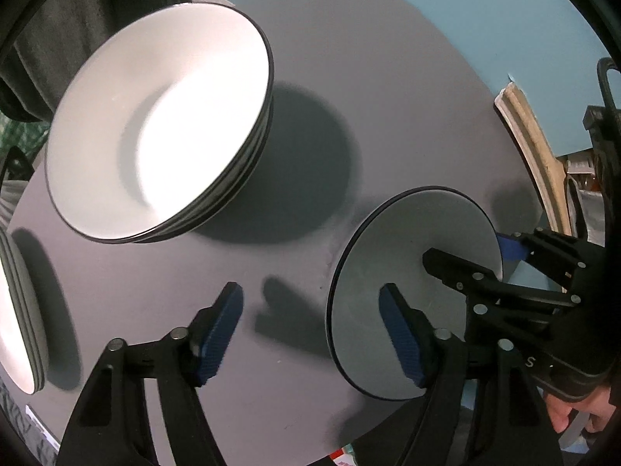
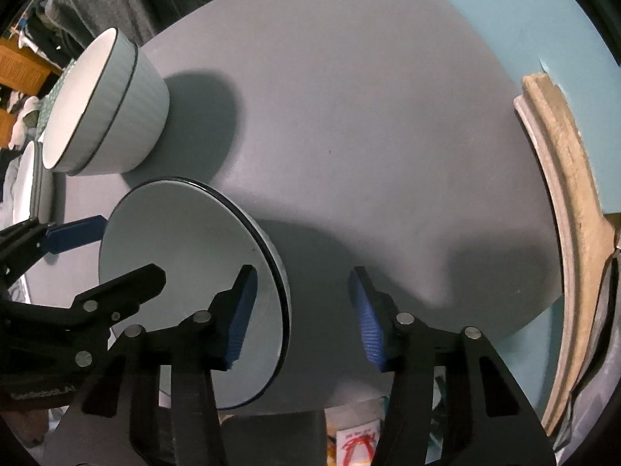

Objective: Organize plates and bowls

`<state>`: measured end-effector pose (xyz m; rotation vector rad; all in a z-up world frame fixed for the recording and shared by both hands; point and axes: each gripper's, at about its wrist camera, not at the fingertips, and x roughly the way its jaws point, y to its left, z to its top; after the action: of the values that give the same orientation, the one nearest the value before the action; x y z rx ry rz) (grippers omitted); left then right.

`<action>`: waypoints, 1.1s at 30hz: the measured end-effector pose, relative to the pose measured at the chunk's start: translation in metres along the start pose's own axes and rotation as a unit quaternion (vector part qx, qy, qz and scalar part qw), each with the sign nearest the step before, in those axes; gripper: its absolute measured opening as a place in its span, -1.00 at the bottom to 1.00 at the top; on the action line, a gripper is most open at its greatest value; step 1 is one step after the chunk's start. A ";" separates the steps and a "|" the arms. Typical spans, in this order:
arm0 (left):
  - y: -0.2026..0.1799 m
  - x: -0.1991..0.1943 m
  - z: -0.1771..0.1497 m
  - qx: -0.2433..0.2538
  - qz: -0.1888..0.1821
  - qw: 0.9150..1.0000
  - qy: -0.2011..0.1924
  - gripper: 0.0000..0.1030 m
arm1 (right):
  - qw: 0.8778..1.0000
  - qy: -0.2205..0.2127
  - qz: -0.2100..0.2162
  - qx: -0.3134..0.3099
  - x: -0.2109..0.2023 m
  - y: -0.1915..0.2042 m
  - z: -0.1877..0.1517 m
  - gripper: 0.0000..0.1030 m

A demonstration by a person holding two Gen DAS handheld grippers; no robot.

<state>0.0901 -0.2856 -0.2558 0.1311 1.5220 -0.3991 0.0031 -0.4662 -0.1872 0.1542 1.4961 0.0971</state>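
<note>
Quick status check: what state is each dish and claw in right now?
Small plate: flat on the table, a finger of each claw straddling its rim, not gripped.
Bowl stack: nested, upright.
Edge stack: stacked, partly visible.
Left claw: open.
Right claw: open.

A small plate (image 1: 407, 272) lies flat near the front edge of the table; it is pale grey with a thin dark rim. Behind it to the left stands a stack of bowls (image 1: 155, 124), upright and nested, white inside, with ribbed pale outer walls and dark rims. It is well apart from the plate. At the far left edge a second stack (image 1: 15, 310) of white, dark-rimmed dishes is only partly visible.
</note>
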 end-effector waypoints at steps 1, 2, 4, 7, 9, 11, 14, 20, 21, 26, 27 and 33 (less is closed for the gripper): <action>0.000 0.002 0.000 -0.001 0.000 1.000 0.003 0.22 | 1.000 0.002 0.000 0.001 0.001 0.000 0.000 -0.13; 0.001 0.002 0.001 -0.002 0.000 1.000 0.008 0.16 | 1.000 0.006 0.002 0.003 0.001 0.000 -0.001 -0.16; -0.002 0.007 0.004 -0.004 -0.004 1.000 0.015 0.01 | 1.000 0.004 0.002 0.003 0.001 0.002 -0.002 -0.21; -0.003 0.010 0.005 -0.012 -0.010 1.000 0.025 -0.26 | 1.000 0.004 0.004 0.002 -0.001 0.003 -0.004 -0.31; -0.001 0.013 0.008 -0.020 -0.019 0.999 0.035 -0.38 | 1.000 0.005 0.011 0.004 -0.003 0.003 -0.005 -0.43; -0.001 0.016 0.009 -0.023 -0.020 0.999 0.038 -0.52 | 1.000 0.005 0.018 0.004 -0.003 0.004 -0.003 -0.62; -0.002 0.016 0.009 -0.022 -0.028 0.999 0.039 -0.70 | 1.000 0.006 0.016 -0.001 -0.005 0.012 -0.001 -0.75; -0.016 0.015 0.009 -0.010 -0.024 0.999 0.034 -0.84 | 1.000 0.010 0.014 0.008 -0.008 0.012 -0.002 -0.79; -0.019 0.015 0.009 -0.006 -0.018 0.999 0.033 -0.84 | 1.000 0.012 0.016 0.012 -0.007 0.016 0.008 -0.80; -0.024 0.014 0.008 -0.013 -0.015 0.999 0.038 -0.84 | 0.999 0.016 0.020 0.025 -0.010 0.015 0.018 -0.83; -0.025 0.012 0.007 -0.013 -0.016 0.999 0.037 -0.84 | 0.999 0.017 0.021 0.025 -0.010 0.016 0.017 -0.84; -0.031 -0.007 0.002 -0.016 -0.015 0.999 0.026 -0.84 | 0.999 0.019 0.024 0.018 -0.022 0.025 0.021 -0.84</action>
<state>0.0820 -0.3144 -0.2437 0.0941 1.5830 -0.3980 0.0236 -0.4462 -0.1603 0.2185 1.5332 0.1134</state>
